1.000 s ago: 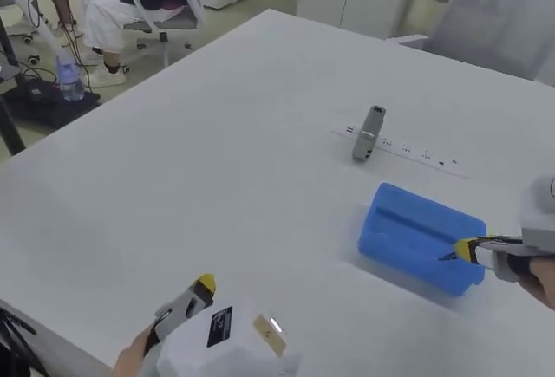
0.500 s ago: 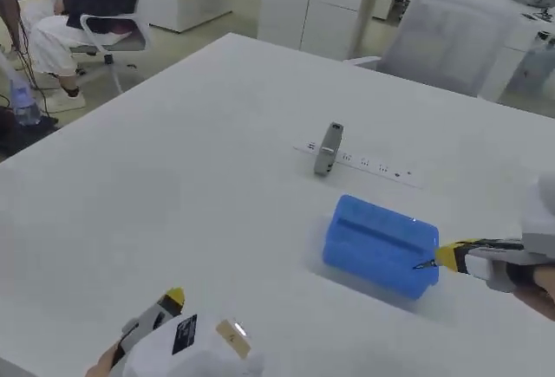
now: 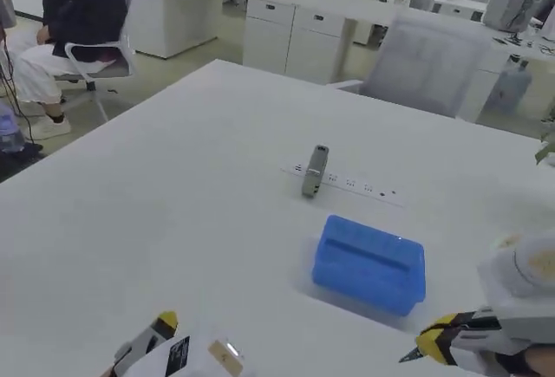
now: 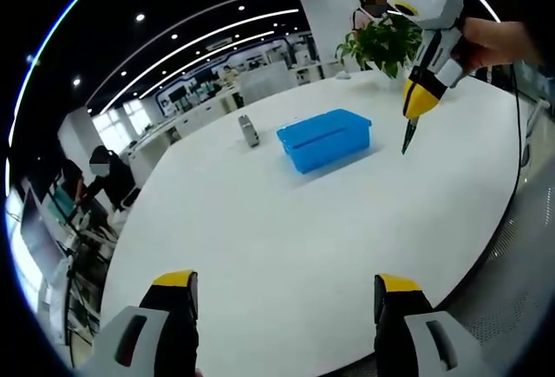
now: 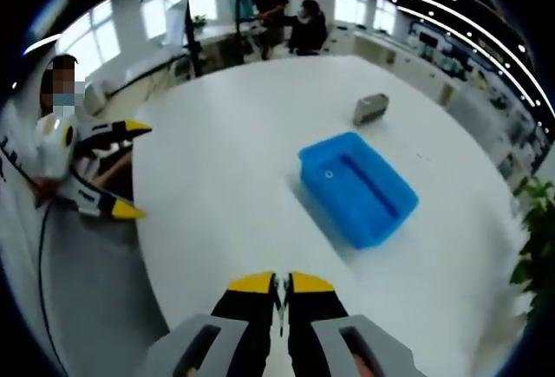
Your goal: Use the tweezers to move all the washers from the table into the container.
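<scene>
The blue container (image 3: 368,264) stands right of centre on the white table (image 3: 173,204); in the right gripper view the container (image 5: 355,186) holds a small ring that looks like a washer (image 5: 329,173). My right gripper (image 5: 279,286) is shut on thin tweezers (image 5: 279,308). It hovers at the near right, short of the container, with the right gripper (image 3: 431,345) pointing left and the dark tweezers tip (image 3: 408,357) off the box. My left gripper (image 4: 282,295) stands wide open over the near table edge, holding nothing. I see no loose washers on the table.
A grey block (image 3: 314,169) stands on a strip of sockets (image 3: 351,184) beyond the container. A grey chair (image 3: 425,61) sits at the far edge, and a seated person (image 3: 78,13) at the far left. A potted plant (image 4: 381,43) is off the table's far side.
The right gripper with the tweezers has drawn back from over the container toward the near edge. The head camera has tilted up, so the picture has shifted.
</scene>
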`<state>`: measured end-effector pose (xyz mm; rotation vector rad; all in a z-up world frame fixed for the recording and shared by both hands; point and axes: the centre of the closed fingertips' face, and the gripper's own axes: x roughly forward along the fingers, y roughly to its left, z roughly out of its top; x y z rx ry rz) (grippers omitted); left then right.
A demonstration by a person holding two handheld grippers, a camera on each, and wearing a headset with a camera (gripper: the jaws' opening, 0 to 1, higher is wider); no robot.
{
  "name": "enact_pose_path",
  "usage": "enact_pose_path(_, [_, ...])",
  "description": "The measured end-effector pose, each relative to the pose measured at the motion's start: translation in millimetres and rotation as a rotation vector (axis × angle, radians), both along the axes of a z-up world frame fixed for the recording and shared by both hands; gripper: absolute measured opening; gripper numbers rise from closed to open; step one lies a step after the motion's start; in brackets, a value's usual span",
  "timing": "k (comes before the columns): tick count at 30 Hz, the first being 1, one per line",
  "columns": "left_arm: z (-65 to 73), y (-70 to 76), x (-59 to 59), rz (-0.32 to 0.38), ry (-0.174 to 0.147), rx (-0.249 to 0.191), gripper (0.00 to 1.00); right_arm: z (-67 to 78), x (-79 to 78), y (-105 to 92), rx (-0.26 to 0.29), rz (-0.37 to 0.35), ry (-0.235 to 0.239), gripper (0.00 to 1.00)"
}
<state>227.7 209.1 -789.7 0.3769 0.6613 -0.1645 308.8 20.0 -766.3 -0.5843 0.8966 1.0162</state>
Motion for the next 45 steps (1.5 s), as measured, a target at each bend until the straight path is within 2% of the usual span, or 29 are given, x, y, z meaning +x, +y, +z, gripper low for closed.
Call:
enact_pose_path(6, [0.0, 0.8, 0.1, 0.004, -0.001, 0.002, 0.85, -16.0, -20.0, -0.6, -0.063, 0.069, 0.066, 0.01])
enact_pose_path(9, [-0.2, 1.0, 0.2, 0.004, -0.001, 0.004, 0.85, -26.6, -21.1, -1.9, -0.105, 0.098, 0.06, 0.01])
enact_pose_path(14, [-0.7, 1.1, 0.0, 0.004, 0.002, 0.007, 0.85, -35.2, -29.2, 13.4, -0.114, 0.148, 0.071, 0.01])
enact_pose_path(18, [-0.4, 1.7, -0.4, 0.007, 0.003, 0.006, 0.85, -47.0, -26.2, 22.6, -0.156, 0.238, 0.056, 0.01])
enact_pose_path(19, [-0.3, 1.7, -0.4, 0.007, 0.003, 0.007, 0.85, -44.3, -22.4, 29.9, -0.122, 0.26, 0.026, 0.01])
enact_pose_path(21, [-0.6, 1.7, -0.6, 0.007, 0.004, 0.008, 0.85, -45.5, -22.8, 32.7, -0.134, 0.265, 0.046, 0.02])
enact_pose_path(26, [-0.8, 2.2, -0.1, 0.009, 0.004, 0.009, 0.85, -50.0, -19.4, 51.5, -0.116, 0.334, 0.04, 0.02])
enact_pose_path(30, [-0.7, 2.6, 0.1, 0.013, 0.003, 0.007, 0.85, -58.1, -21.3, 62.1, -0.108, 0.418, 0.033, 0.02])
enact_pose_path(33, [-0.8, 2.6, 0.2, 0.012, 0.003, 0.009, 0.84, -64.5, -22.1, 70.0, -0.144, 0.5, 0.033, 0.02])
enact_pose_path(35, [-1.0, 2.8, 0.2, 0.013, 0.004, 0.01, 0.84, -69.7, -22.0, 72.0, -0.175, 0.525, 0.038, 0.02])
enact_pose_path(38, [-1.0, 2.9, 0.2, 0.015, 0.004, 0.007, 0.84, -86.5, -27.5, 76.8, -0.236, 0.58, 0.061, 0.02])
enact_pose_path(40, [-0.9, 2.8, 0.2, 0.014, 0.003, 0.007, 0.84, -94.1, -26.8, 77.2, -0.288, 0.642, 0.04, 0.02])
enact_pose_path(42, [-1.1, 3.1, 0.1, 0.015, 0.005, 0.008, 0.84, -99.5, -26.3, 76.5, -0.323, 0.67, 0.022, 0.02])
enact_pose_path(45, [-1.1, 3.3, 0.4, 0.016, 0.004, 0.007, 0.84, -106.6, -31.9, 79.0, -0.338, 0.69, 0.03, 0.02])
